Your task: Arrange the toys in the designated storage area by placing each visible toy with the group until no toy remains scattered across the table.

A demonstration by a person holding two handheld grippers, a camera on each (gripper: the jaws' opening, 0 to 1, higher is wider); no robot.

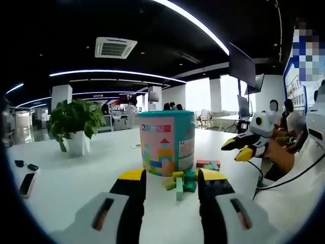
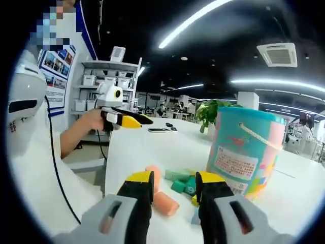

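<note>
Blocks [image 1: 184, 181] lie in a small heap on the white surface [image 1: 76, 188], right by the foot of the tall toy tub [image 1: 166, 142]. Your left hand-held gripper [image 1: 171, 179] hides part of the heap. Green, red and orange pieces show. Your right hand-held gripper [image 2: 174, 182] covers more blocks. Both stand wide apart, holding nothing.

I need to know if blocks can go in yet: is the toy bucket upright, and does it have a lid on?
Upright: the bucket stands on its base on the table. It looks closed by a teal lid.
</note>
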